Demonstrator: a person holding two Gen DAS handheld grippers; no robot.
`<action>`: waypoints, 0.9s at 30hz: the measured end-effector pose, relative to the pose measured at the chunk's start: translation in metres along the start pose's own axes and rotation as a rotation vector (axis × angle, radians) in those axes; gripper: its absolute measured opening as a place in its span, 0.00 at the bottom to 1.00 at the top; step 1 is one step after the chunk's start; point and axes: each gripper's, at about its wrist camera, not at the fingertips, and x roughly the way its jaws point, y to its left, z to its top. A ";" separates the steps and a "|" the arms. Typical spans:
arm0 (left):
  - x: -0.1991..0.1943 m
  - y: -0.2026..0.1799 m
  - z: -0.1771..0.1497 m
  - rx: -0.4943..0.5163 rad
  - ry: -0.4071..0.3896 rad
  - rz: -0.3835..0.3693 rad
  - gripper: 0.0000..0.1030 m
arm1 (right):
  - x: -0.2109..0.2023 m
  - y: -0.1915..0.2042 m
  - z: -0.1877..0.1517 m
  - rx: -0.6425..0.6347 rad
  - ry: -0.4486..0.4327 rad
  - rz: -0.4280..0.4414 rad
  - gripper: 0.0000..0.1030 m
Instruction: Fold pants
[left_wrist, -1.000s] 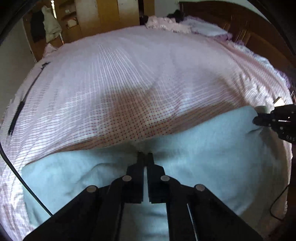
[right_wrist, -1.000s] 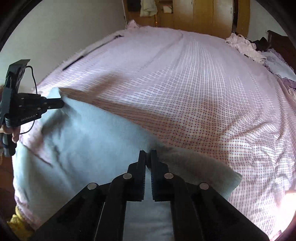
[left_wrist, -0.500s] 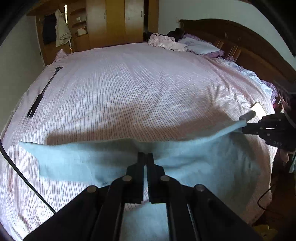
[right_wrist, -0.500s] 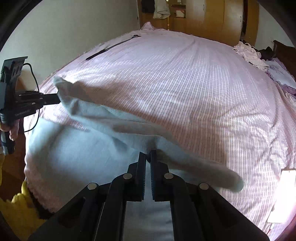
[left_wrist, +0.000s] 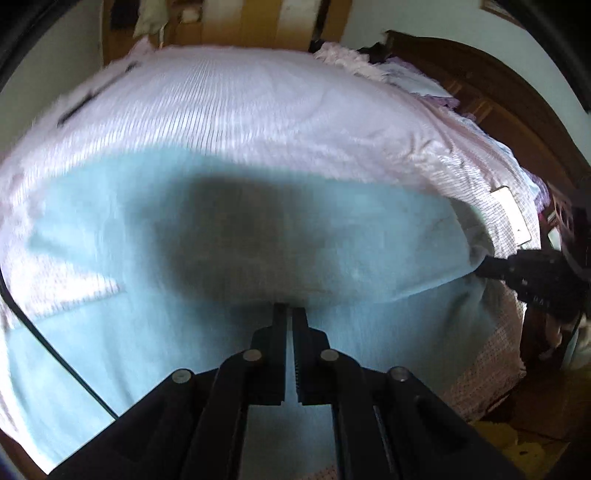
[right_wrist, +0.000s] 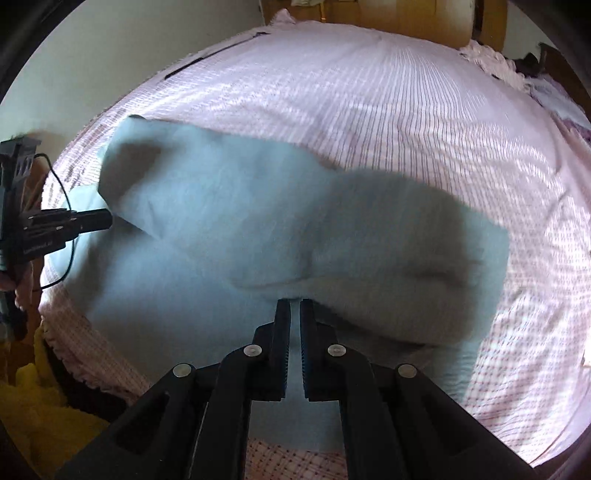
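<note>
Item: light blue pants (right_wrist: 207, 206), recorded spread across the near end of a bed covered by a pink-and-white checked sheet (right_wrist: 369, 110). All places below are given relative to the pants.

Left wrist view, left to right. A thin black cable (left_wrist: 55, 354) was seen crossing the left part of the pants. The left gripper (left_wrist: 290, 314) was recorded at the middle of the near fold, its jaws drawn almost together and pinching the pants' edge. A dark shadow was noted on the cloth just beyond the fingertips. At the right-hand corner of the pants, the right gripper (left_wrist: 484, 266) was seen clamped on the cloth. A white flat card-like object (left_wrist: 511, 214) lay on the sheet just beyond that corner. A dark wooden headboard (left_wrist: 517, 110) stood far behind, to the right.

Right wrist view, left to right. The left gripper (right_wrist: 107, 221) was seen at the left corner of the pants, closed on the lifted cloth. An upper layer was recorded as folded over a lower layer, raised and rumpled. The right gripper (right_wrist: 294, 306) was recorded at the near fold, jaws narrowly parted and gripping the edge. Crumpled pink bedding (right_wrist: 491, 59) lay well beyond, upper right.

The left wrist view was blurred.
</note>
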 end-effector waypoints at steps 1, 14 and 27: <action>0.004 0.002 -0.004 -0.010 0.007 0.009 0.03 | 0.004 0.000 -0.002 0.003 0.005 -0.008 0.00; 0.017 0.008 -0.015 -0.084 0.032 0.035 0.35 | 0.024 -0.005 -0.008 0.124 0.064 0.050 0.28; -0.006 0.034 -0.011 -0.215 -0.050 -0.050 0.45 | -0.019 -0.057 -0.038 0.584 -0.057 0.121 0.44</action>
